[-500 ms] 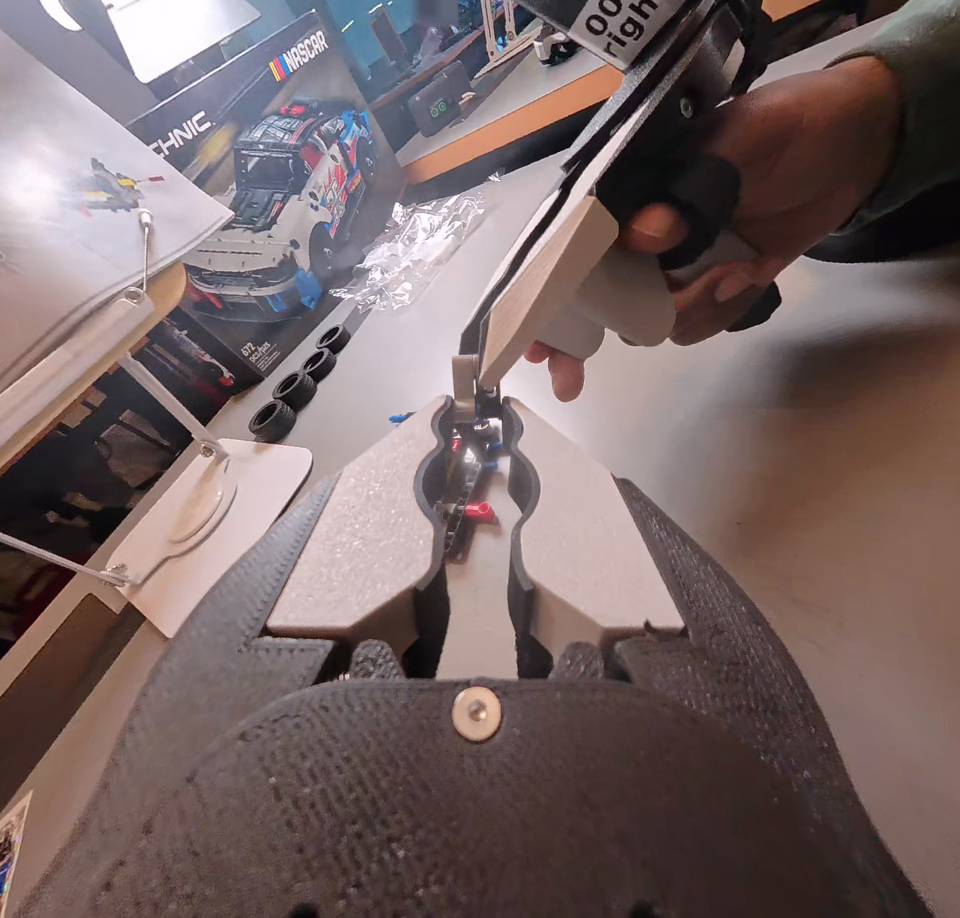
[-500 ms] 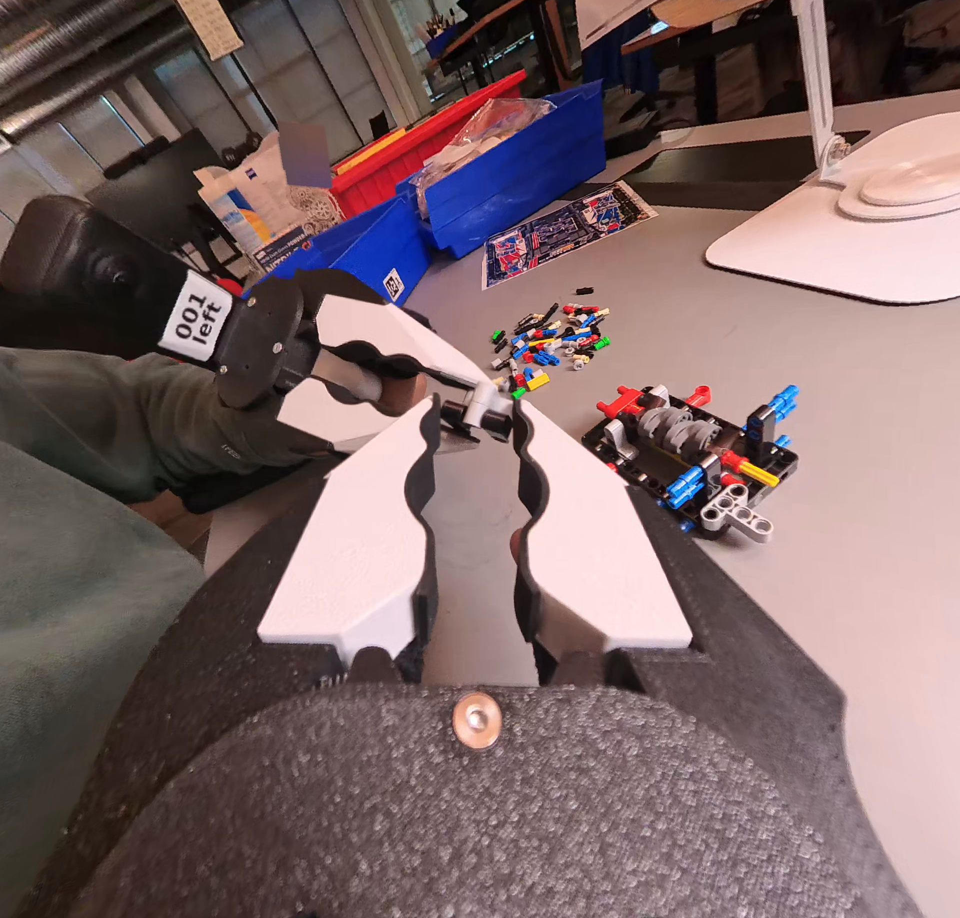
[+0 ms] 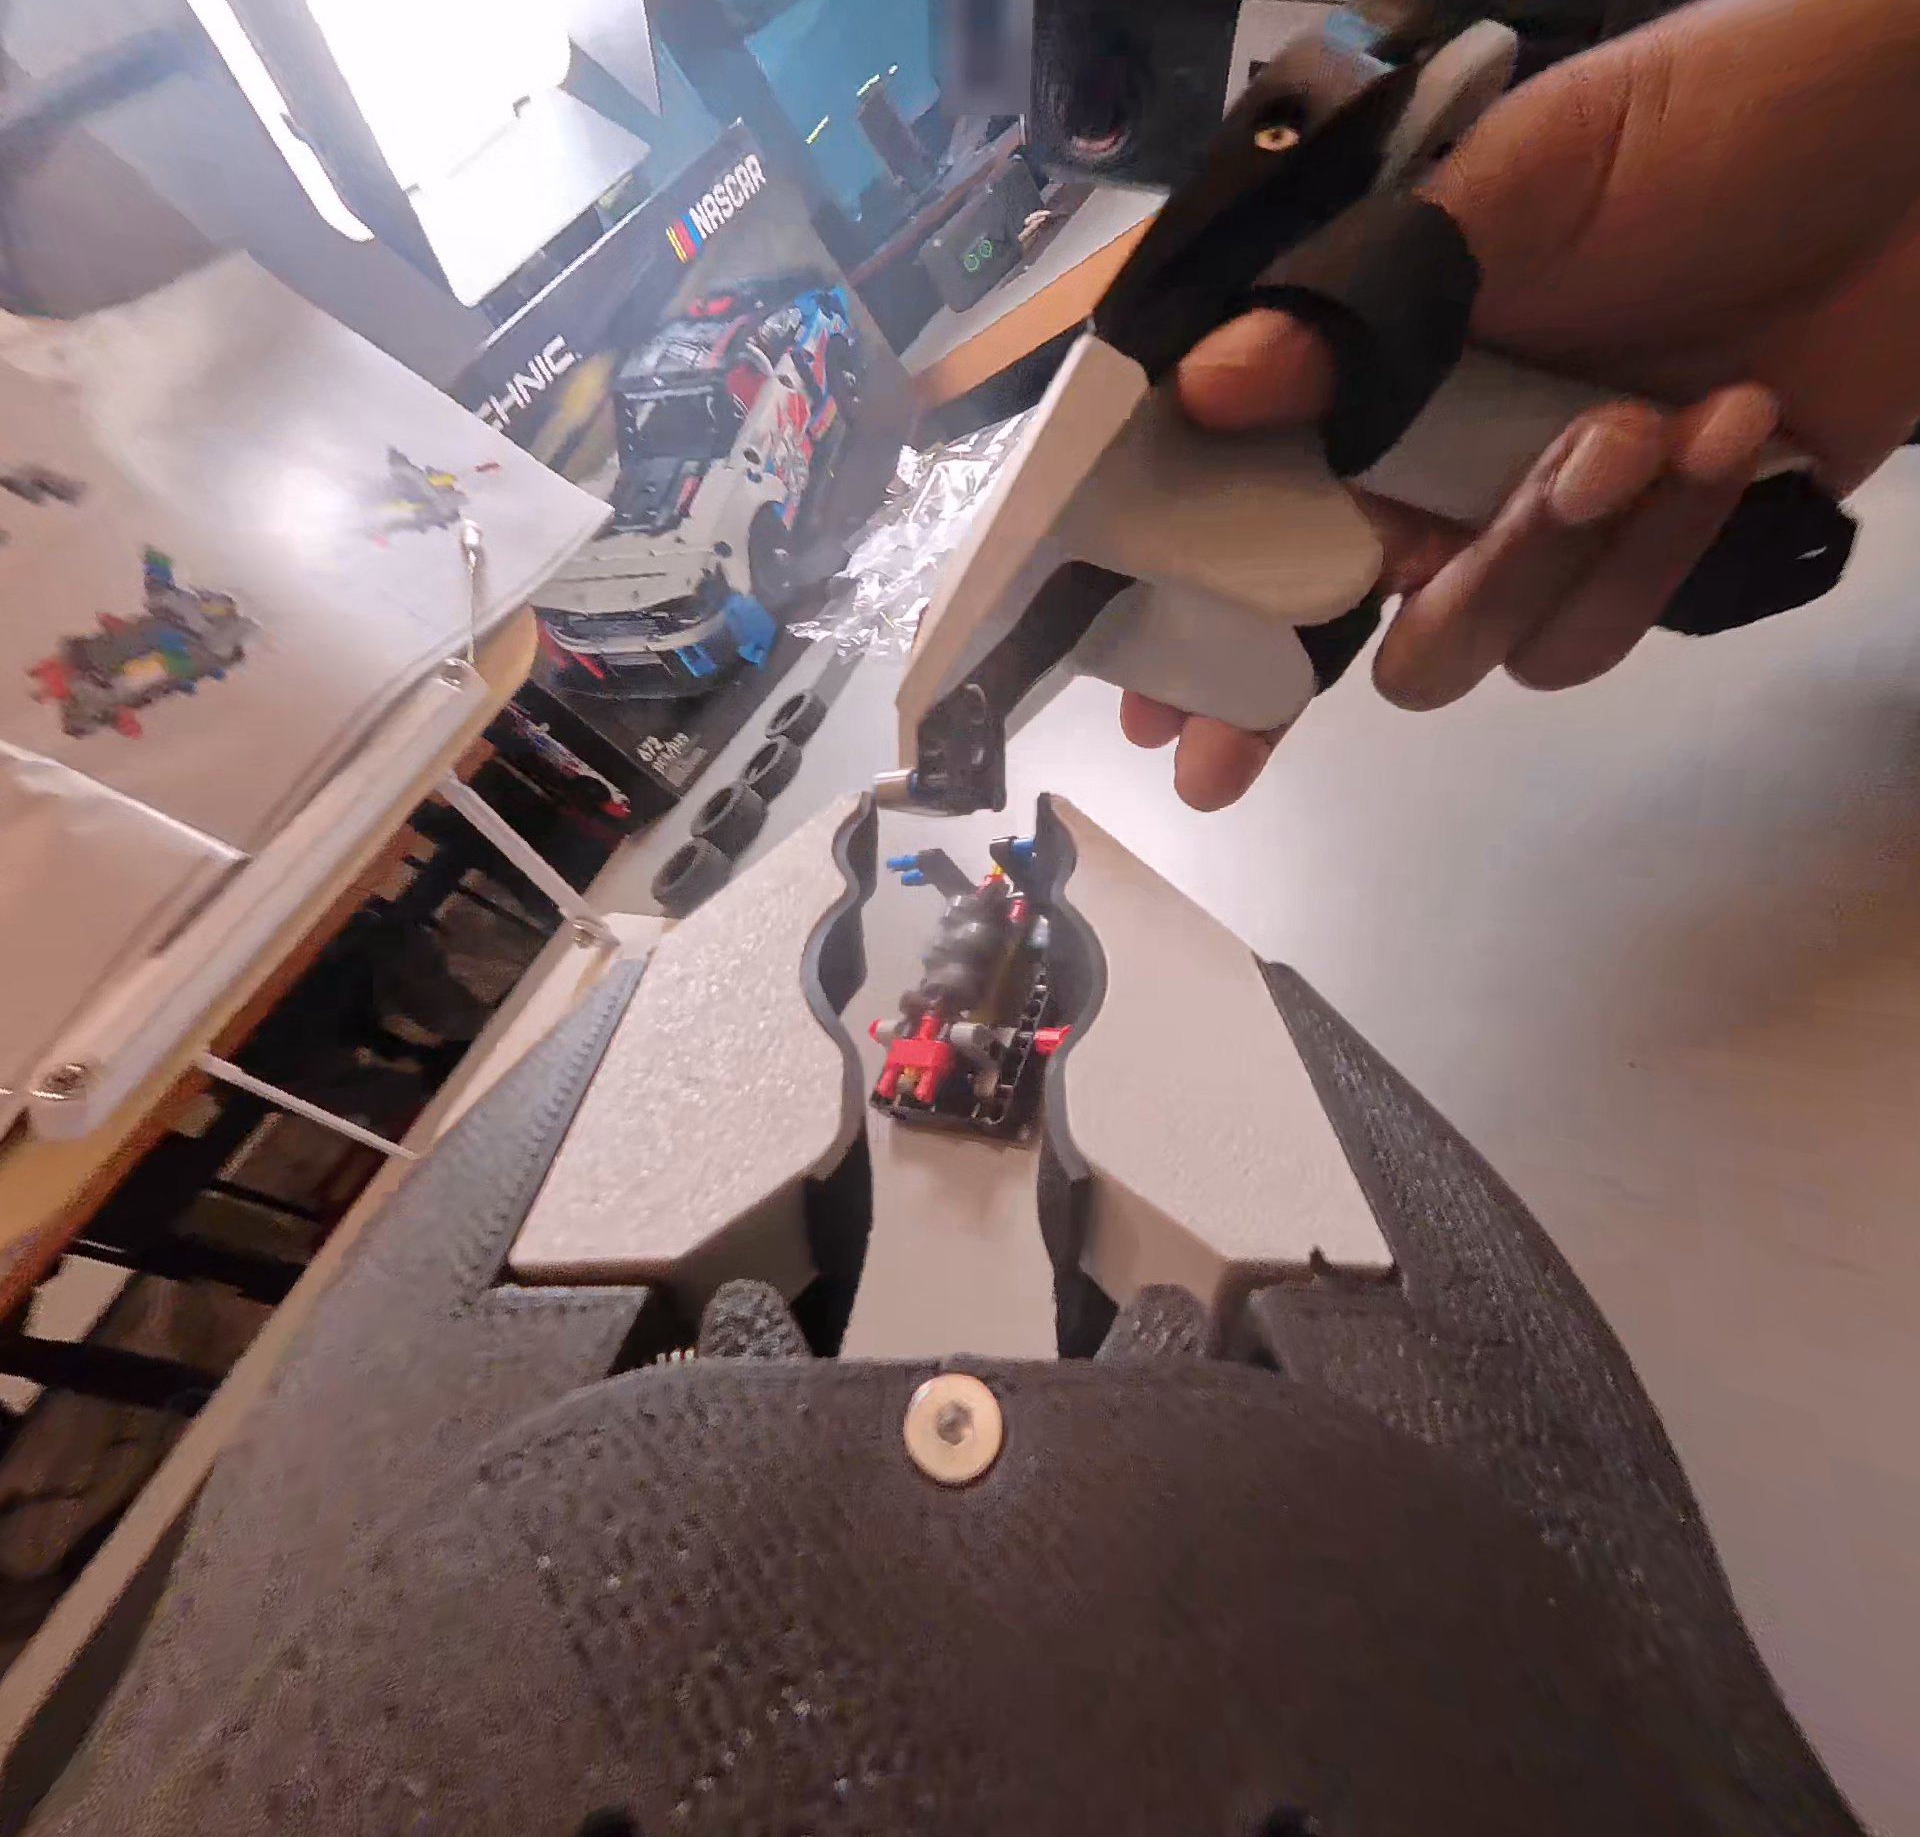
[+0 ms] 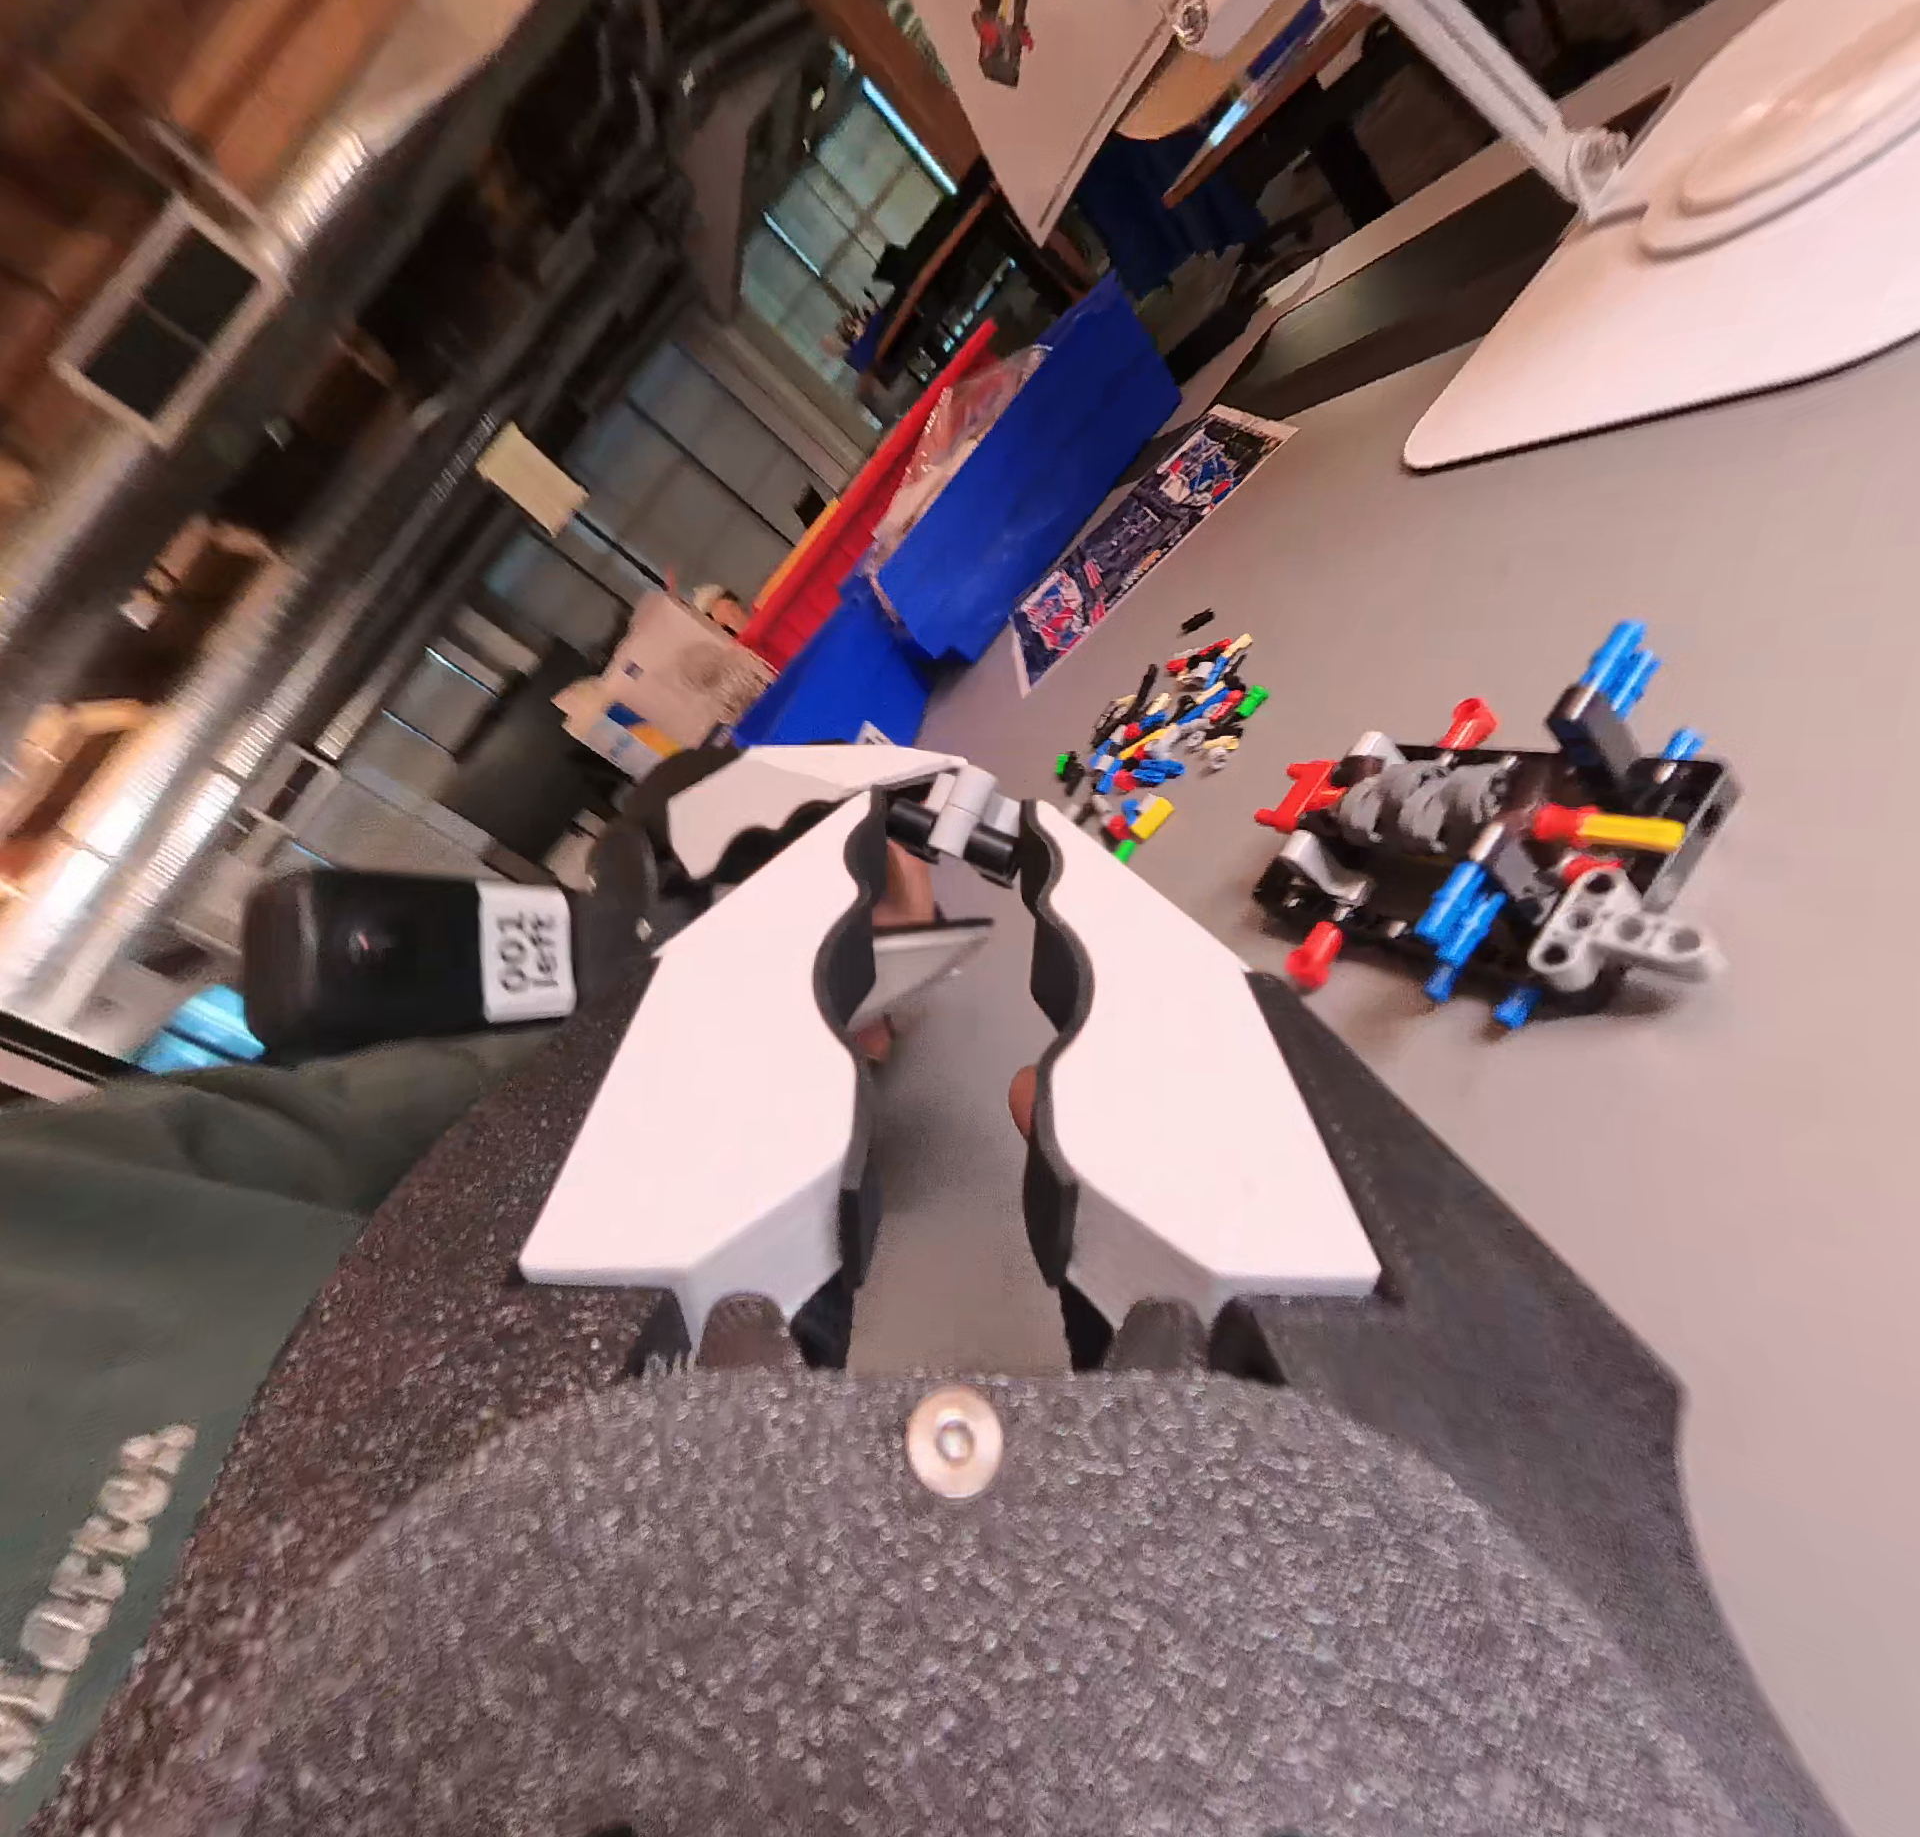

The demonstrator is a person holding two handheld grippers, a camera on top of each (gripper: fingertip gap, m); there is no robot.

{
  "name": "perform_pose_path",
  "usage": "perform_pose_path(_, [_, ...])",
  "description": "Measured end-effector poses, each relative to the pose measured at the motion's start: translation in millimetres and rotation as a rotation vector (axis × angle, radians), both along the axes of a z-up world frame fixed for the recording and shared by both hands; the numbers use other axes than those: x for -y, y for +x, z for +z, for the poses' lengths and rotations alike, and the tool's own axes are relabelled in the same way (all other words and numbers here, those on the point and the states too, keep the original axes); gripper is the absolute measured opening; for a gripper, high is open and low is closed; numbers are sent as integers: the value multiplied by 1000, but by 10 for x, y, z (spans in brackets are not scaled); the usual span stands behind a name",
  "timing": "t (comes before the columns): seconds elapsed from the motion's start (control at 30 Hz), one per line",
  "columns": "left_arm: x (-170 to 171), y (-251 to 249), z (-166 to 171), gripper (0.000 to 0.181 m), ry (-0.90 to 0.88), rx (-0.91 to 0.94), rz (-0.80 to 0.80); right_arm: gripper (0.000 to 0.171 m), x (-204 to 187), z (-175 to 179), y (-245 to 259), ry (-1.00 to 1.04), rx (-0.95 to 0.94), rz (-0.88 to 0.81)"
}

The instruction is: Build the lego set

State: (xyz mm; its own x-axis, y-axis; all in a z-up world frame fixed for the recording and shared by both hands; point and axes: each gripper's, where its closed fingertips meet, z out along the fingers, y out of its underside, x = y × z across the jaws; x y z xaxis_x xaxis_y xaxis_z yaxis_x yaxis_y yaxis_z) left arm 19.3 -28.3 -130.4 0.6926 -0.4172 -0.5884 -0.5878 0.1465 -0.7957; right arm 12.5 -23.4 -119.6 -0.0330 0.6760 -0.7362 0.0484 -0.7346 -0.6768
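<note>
While my left gripper [image 3: 951,821] hangs with jaws apart and empty above the half-built frame [image 3: 971,998], my right gripper [image 4: 951,821] pinches a small black-and-grey piece [image 4: 961,821]; loose parts [image 4: 1164,727] beyond suggest plenty left

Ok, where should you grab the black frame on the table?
Probably the frame by its long black sides, jaws coming down from above. It lies flat on the table, and red pins crowd its end.
</note>
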Motion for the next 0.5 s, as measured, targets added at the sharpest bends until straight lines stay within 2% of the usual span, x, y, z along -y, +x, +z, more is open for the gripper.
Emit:
perform_pose_path(0.2, [-19,2,-27,33,84,-167,34,23,77,-85,-31,-200,-5,31])
perform_pose_path(0.3, [-1,30,-91,25,92,-244,29,23,89,-135,-37,-218,12,27])
perform_pose_path(0.5, [22,43,-31,23,74,-185,11,23,102,-82,-23,-217,-6,42])
